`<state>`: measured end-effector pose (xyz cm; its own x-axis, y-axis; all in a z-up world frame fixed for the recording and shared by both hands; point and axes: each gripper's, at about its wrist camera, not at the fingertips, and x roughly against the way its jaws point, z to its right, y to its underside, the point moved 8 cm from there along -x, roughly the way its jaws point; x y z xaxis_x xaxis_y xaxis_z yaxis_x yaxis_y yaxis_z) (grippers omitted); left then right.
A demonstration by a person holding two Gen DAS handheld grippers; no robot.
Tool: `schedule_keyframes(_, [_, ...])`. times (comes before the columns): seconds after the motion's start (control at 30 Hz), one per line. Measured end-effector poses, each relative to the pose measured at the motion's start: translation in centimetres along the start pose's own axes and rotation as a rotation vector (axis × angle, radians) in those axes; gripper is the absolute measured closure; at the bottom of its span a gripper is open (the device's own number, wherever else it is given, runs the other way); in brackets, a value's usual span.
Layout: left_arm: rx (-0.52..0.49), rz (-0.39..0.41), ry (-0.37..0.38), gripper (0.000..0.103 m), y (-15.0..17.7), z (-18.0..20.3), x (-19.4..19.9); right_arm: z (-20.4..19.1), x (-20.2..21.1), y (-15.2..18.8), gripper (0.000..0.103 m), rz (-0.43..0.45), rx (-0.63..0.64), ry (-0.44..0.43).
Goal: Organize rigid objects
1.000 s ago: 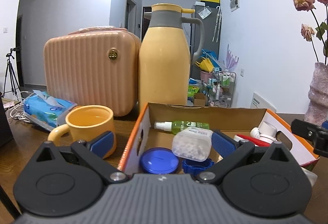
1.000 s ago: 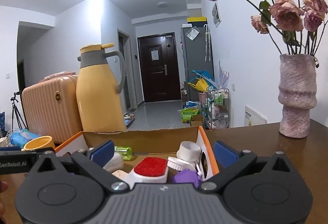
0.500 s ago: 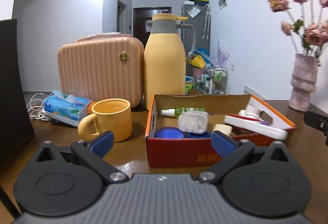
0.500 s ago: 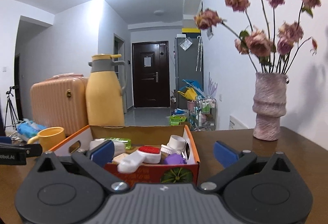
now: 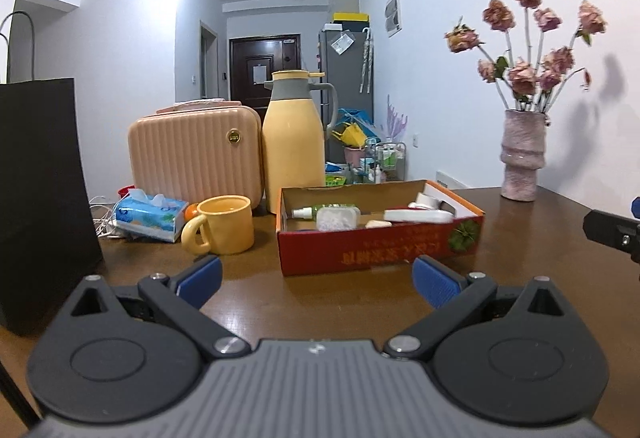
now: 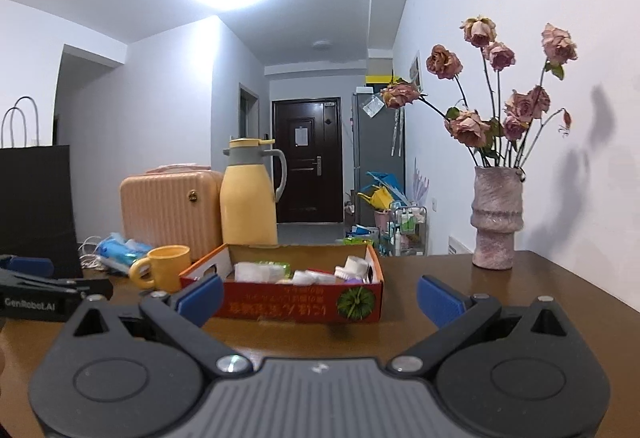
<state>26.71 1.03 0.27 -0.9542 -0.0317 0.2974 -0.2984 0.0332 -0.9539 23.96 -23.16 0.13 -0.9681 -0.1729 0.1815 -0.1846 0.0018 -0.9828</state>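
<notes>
Left tool [image 5: 316, 278] wide, nothing held. Right tool [image 6: 320, 298] wide too, nothing held. Both low over the brown surface [image 5: 340, 302], a little way back from the red box [image 5: 380, 250].

Red box in the middle of the surface, open on top, full of small hard things: a green spray bottle [image 5: 324, 210] lying flat, a clear tub [image 5: 337, 218] of little white bits, a long white thing [image 5: 418, 215] lying across the top, a white roll [image 5: 427, 199] at the far end. Looks tidy already, probably near the end of the job.

Box made of thin card. Probably light, but bendy at the walls. Best to pinch a short wall near a corner, or push it flat along the surface. Too hard a squeeze likely to fold the card.

Small things inside stiff and light. Spray bottle round and smooth, likely to roll or slip, so best pinched across the middle. Clear tub wide, best pinched across its narrow side. Long white thing best pinched at its middle so no end tips down.

Yellow cup [image 5: 226, 224] just left of the box, hard and heavier, may break if dropped; best pinched on the rim. Tall yellow jug [image 5: 294, 145] and pink case [image 5: 196, 153] behind. Pink vase [image 6: 497, 222] with dry flowers far to the right, easy to knock over.
</notes>
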Motion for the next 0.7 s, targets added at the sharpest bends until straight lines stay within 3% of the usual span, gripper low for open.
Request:
schedule_keyframes(0.33, [-0.022, -0.021, -0.022, 0.0, 3.7, -0.3, 6.6, -1.2, 6.1, 3.9, 0.0, -0.077, -0.004, 0.016])
schedule_keyframes(0.7, [-0.019, -0.027, -0.002, 0.0, 5.6, 0.1, 9.7, -2.0, 9.7, 4.4, 0.0, -0.052, 0.002, 0.031])
